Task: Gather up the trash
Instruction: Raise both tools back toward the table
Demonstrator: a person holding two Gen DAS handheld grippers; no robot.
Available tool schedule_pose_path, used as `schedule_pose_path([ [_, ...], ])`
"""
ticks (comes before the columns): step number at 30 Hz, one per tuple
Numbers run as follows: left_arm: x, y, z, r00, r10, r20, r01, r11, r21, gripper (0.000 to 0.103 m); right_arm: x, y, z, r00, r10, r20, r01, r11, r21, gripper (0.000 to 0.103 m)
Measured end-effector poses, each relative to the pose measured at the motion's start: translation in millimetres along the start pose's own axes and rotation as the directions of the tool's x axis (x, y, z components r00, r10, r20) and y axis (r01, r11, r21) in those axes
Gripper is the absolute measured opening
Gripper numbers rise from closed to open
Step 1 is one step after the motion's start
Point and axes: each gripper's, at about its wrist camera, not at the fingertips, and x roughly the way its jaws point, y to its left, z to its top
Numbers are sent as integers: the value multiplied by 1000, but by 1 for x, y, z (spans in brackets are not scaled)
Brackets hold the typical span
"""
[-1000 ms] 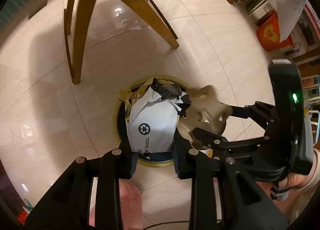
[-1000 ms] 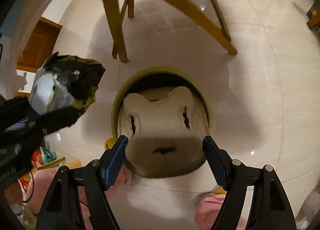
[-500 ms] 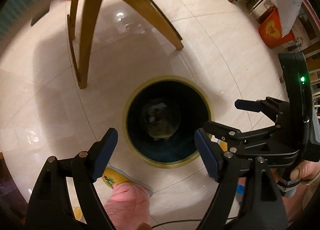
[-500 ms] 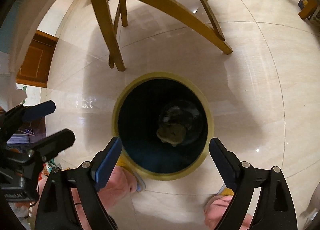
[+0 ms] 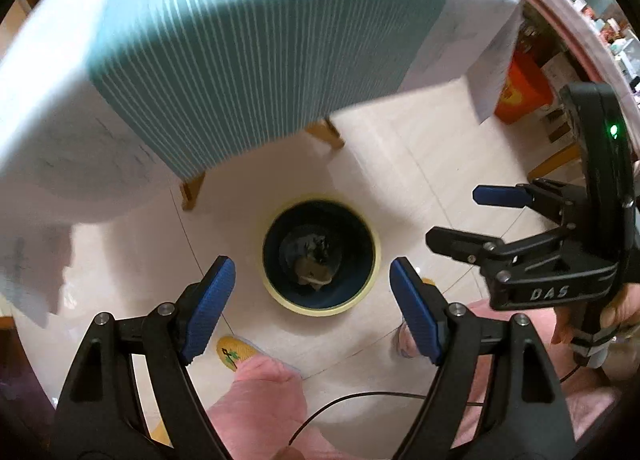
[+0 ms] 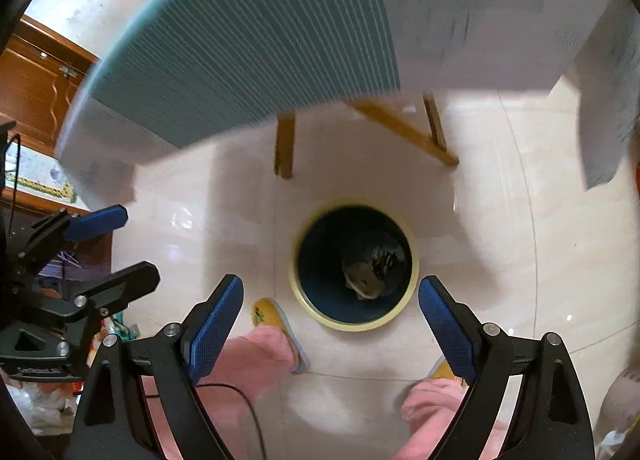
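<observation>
Yellow-rimmed round bin [image 5: 320, 256], crumpled trash [image 6: 370, 274] inside, left gripper [image 5: 312, 296], right gripper [image 6: 332, 310] both spread, empty.

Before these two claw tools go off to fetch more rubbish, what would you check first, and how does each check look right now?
1. Left gripper empty and open: ok, nothing between its blue pads.
2. Right gripper empty and open: ok, its jaws are spread wide.
3. Trash inside the bin: ok, crumpled pieces lie at the bottom.
4. Bin upright on the floor: ok, its yellow rim faces up.
5. Nothing spilled beside the bin: ok on the floor tiles in view; parts are hidden behind the grippers.
6. More trash to collect on the table: cannot tell, only its blurred striped cloth shows.
</observation>
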Motion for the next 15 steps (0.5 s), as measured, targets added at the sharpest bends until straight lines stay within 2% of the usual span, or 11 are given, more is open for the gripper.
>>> schedule_pose_path([
  [7,-89,-7,28,995,12,103,-11,1000,-5,77,-89,32,25,991,23,131,-16,998,-55,91],
  [15,-183,-20,60,972,32,231,-34,999,7,78,-178,64,53,968,41,246,-13,993,-114,91],
])
